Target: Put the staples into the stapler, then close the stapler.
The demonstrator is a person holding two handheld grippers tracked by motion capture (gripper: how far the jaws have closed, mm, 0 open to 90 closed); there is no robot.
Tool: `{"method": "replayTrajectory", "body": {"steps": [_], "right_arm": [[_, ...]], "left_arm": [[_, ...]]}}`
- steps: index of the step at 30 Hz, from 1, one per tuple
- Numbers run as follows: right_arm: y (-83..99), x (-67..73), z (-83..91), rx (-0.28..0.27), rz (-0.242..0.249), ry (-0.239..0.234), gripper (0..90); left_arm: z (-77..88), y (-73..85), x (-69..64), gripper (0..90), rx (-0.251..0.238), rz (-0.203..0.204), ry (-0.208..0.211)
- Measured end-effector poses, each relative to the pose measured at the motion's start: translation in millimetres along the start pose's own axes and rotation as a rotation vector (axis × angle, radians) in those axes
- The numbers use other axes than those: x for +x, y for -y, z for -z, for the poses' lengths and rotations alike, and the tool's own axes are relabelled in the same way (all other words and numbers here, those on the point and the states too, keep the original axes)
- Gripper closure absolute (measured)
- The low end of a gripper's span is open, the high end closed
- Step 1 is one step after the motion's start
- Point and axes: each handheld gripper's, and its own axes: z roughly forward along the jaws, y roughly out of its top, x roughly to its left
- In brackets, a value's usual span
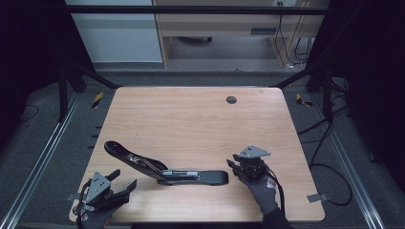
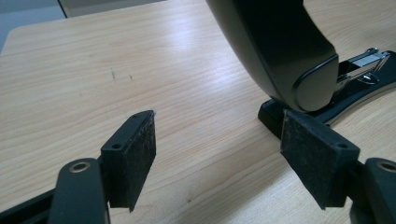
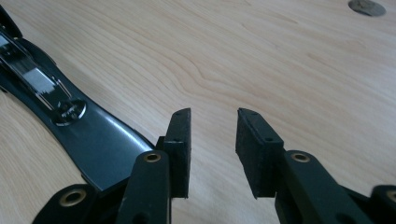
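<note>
Two hand-held grippers work near one big black stapler (image 1: 167,169) on the worktop (image 1: 200,119). Stapler lies at the near-centre of the wood, base flat, top arm swung up and back toward its left end, so the metal staple channel shows.

Left hand-held gripper (image 1: 125,182) sits just left of the stapler, near the worktop's front-left corner. Jaws stand wide apart w/ nothing between them; in the left gripper view (image 2: 217,158) the right pad (image 2: 315,156) is just in front of the stapler's base end, close to it, but I can't tell if it touches. The raised arm looms above that pad.

Right hand-held gripper (image 1: 233,161) sits just right of the stapler's flat end, gloved hand (image 1: 262,188) behind it. Jaws are parted, holding nothing; in the right gripper view (image 3: 213,151) only bare wood lies between the pads, and the stapler's glossy base runs off beside the left pad (image 3: 180,149).

Small dark grommet (image 1: 231,99) sits far behind the stapler, toward the back edge.
</note>
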Motion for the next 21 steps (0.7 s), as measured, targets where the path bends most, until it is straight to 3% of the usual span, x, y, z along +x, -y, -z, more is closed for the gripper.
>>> {"method": "replayTrajectory", "body": {"steps": [6, 11, 14, 21], "right_arm": [[19.0, -6.6, 6.4, -0.011, -0.024, 0.018, 65.7], [21.8, -10.3, 11.3, -0.03, -0.062, 0.041, 65.5], [26.0, -8.7, 14.6, -0.033, -0.056, 0.061, 65.3], [30.5, -3.7, 16.6, -0.034, -0.056, 0.055, 65.4]], "left_arm": [[3.5, -6.3, 0.1, 25.8, -0.017, -0.004, -0.004], [8.2, -11.3, -1.2, 24.9, -0.03, -0.003, 0.002], [9.6, -14.0, -2.2, 24.3, -0.033, -0.003, 0.004], [11.5, -19.9, -5.0, 23.4, -0.04, -0.003, 0.006]]}}
